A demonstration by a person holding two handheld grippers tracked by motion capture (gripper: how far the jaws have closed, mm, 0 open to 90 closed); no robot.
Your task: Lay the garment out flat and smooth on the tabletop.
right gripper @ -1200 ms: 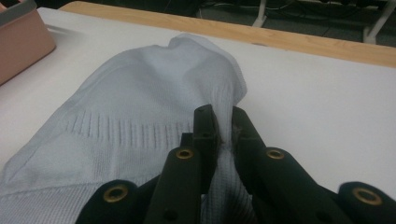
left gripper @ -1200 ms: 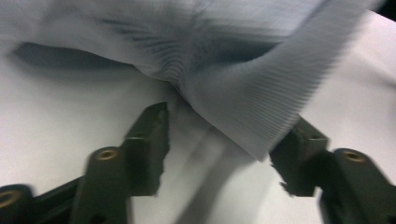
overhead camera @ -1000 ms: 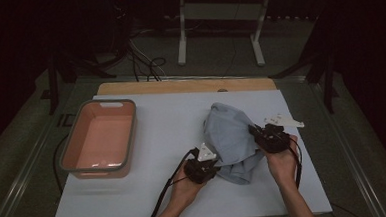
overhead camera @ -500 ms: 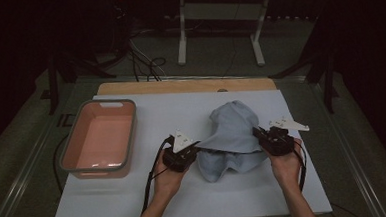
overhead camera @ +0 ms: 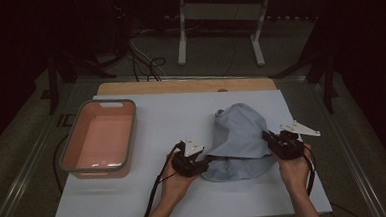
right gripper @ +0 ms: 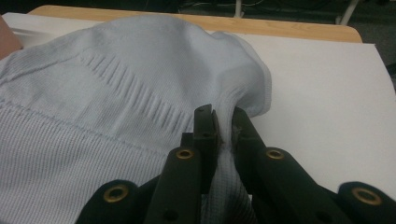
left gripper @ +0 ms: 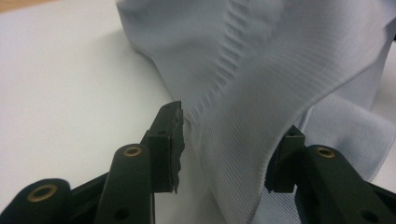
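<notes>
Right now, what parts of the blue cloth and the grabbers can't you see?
- Light blue garment: its underside lies on the table, high view; its type stays unclear.
- Fold between the left gripper jaws: runs off the bottom edge, left gripper view.
- Pinched fold in the right gripper: covered by the jaws, right gripper view.

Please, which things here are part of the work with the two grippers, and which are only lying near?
In the work:
- light blue cloth
- left gripper, jaws just opened, cloth between them, not pressed
- right gripper, shut on the cloth's edge

Only lying about:
- pink tub, empty, at the table's left
- white stand behind the table
</notes>
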